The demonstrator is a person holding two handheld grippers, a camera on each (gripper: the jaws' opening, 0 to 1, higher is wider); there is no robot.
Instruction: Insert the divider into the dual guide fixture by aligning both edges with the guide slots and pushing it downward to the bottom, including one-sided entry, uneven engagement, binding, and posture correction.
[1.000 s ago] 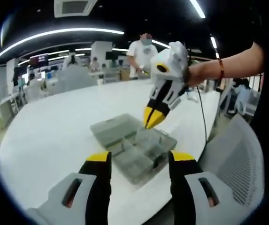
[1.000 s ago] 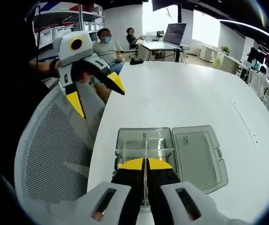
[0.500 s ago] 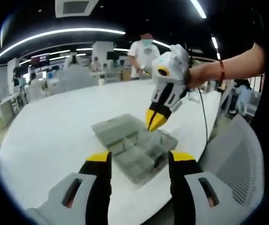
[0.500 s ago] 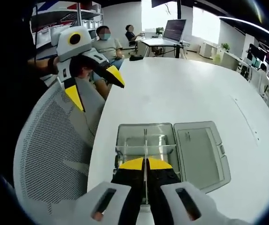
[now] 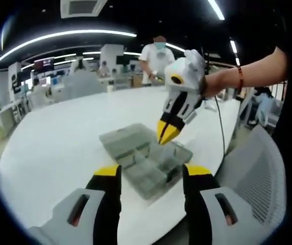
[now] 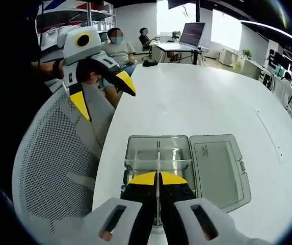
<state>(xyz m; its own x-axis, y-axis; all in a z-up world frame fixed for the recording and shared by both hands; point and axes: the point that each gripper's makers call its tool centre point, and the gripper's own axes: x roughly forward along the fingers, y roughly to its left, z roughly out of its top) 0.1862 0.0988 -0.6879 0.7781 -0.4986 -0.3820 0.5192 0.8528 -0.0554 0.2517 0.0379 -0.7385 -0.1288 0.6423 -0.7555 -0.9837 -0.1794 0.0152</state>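
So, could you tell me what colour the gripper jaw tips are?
Yellow, on black jaws; clearest on the right gripper in its own view.

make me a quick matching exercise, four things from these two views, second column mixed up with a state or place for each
Things
1. left gripper
2. right gripper
3. divider
4. box lid

States or places
A. lying open flat on the white table
B. jaws spread, held up beside the mesh chair
C. jaws closed above the clear box
D. thin clear plate pinched between jaws

Pairs: 1-B, 2-C, 3-D, 4-A
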